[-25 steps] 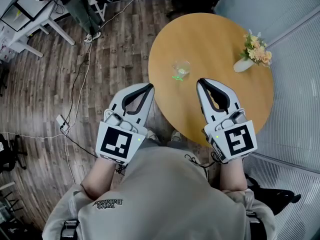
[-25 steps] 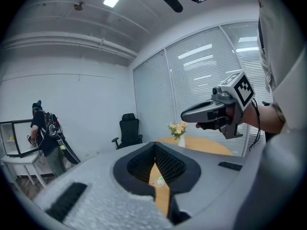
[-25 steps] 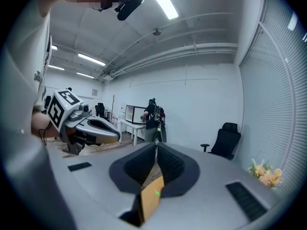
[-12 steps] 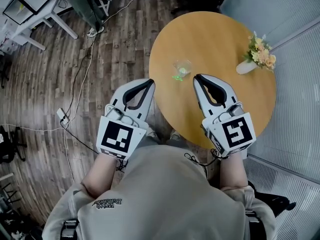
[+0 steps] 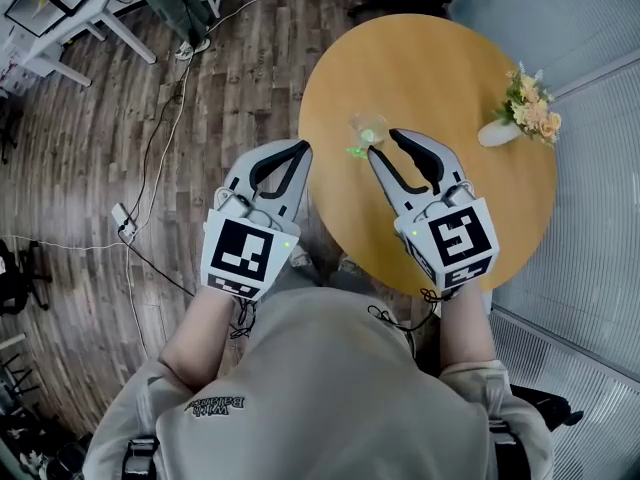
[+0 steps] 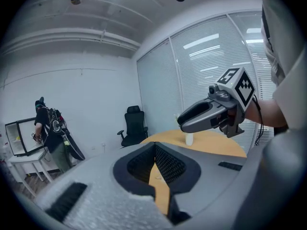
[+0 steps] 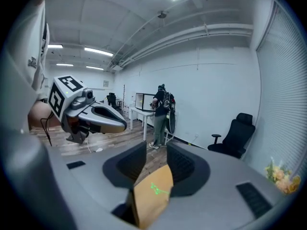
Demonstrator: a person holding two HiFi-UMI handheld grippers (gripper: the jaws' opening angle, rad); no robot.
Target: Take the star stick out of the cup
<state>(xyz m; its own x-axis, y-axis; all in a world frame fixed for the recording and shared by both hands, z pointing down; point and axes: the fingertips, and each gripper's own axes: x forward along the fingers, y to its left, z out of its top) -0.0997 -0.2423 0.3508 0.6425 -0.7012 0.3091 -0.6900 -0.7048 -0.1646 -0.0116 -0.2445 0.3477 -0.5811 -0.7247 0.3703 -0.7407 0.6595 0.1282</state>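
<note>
Green star stick (image 5: 357,152) is not out of the cup (image 5: 366,128) yet; the right gripper (image 5: 384,144) has just opened its empty jaws near it, and the left gripper (image 5: 302,149) is pinched closed.

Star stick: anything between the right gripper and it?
Nothing visible. The right gripper, whose jaws have just been opening with nothing between them, points at the cup holding the star stick, with only bare table between. The flower vase stands far right. The left gripper is shut, off the table's left edge.
</note>
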